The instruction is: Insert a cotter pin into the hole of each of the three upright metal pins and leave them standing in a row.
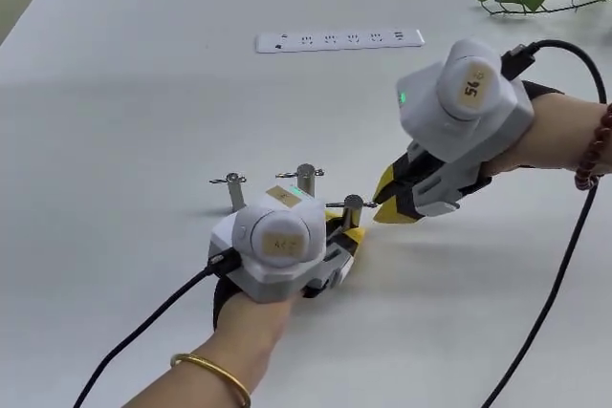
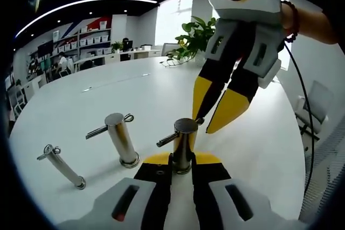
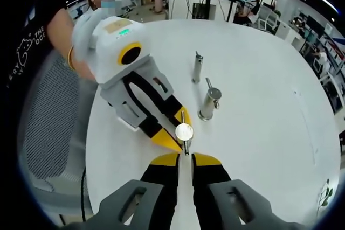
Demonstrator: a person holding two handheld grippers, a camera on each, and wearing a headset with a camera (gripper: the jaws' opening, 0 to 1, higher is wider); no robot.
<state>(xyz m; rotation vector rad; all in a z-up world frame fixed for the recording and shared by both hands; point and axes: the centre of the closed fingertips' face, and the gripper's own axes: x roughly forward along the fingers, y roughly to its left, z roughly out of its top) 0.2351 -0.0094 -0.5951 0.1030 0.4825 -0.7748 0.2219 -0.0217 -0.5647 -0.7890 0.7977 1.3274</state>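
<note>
Insertion is the step in hand, as I judge it. The left hand-held gripper (image 2: pixel 182 161) is clenched on the low part of the third pin (image 2: pixel 185 133), which stands upright on the desk (image 1: pixel 143 93). A cotter (image 2: pixel 166 141) lies across the hole near the top of this pin, with one end out on each side. The right hand-held gripper (image 1: pixel 380 204) has its jaws a little apart around one end of the cotter; whether they pinch it I cannot tell. The middle pin (image 1: pixel 306 180) and the far pin (image 1: pixel 235 192) stand beside it, each with a cotter through it, so this looks like the last one.

To do it well, I think the left one should hold the pin firm and vertical. The right one should push straight along the hole, without lifting or twisting, until the cotter sits as the other two do. A push from the side may tip the pin. It seems best to release the cotter first and the pin after, so that the pin stands in the row.
</note>
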